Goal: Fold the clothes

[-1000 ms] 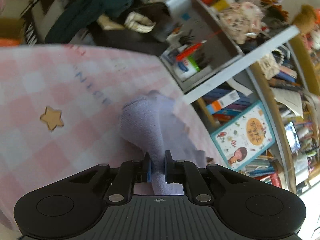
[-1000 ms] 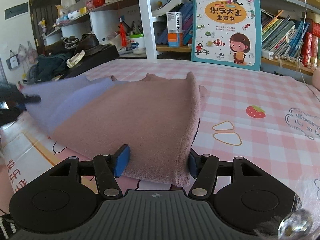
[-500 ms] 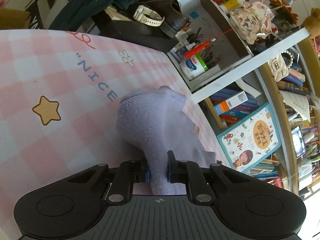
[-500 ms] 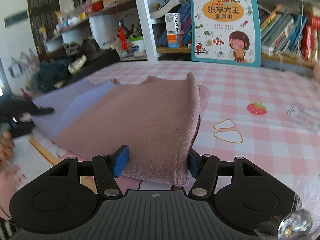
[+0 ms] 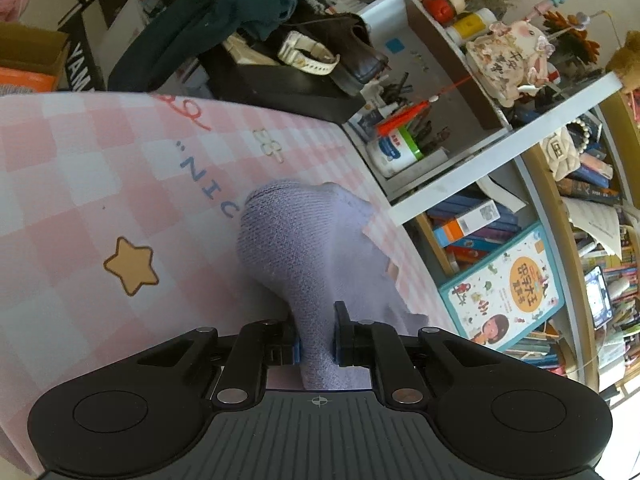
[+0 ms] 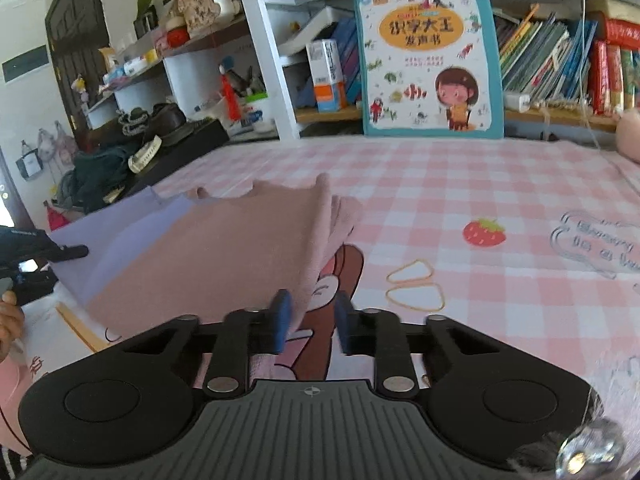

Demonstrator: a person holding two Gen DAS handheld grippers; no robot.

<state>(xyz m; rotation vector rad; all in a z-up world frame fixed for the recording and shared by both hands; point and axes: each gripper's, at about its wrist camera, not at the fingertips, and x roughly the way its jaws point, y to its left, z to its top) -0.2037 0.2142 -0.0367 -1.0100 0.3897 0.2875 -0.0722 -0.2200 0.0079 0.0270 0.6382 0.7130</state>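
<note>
A pink knit garment (image 6: 224,256) with a lavender part (image 6: 120,232) lies on the pink checked tablecloth (image 6: 480,184). My left gripper (image 5: 318,336) is shut on a bunched lavender fold (image 5: 304,248) held just above the cloth. It also shows as a dark shape (image 6: 40,244) at the left edge of the right wrist view. My right gripper (image 6: 312,322) is closing at the garment's near edge. The top layer's edge lies against its left pad (image 6: 280,320), and a gap still shows a cartoon print (image 6: 336,280) on the layer below.
A bookshelf runs along the table's far side, with a teal picture book (image 6: 428,60) leaning on it. A black stand with shoes and dark clothes (image 5: 280,80) sits beyond the table's left end. A person's hand (image 6: 8,312) is at the left.
The right jaws have narrowed from wide apart to a small gap. The pink top layer's edge shifted left, uncovering the cartoon print. The left gripper kept its hold on the lavender fold.
</note>
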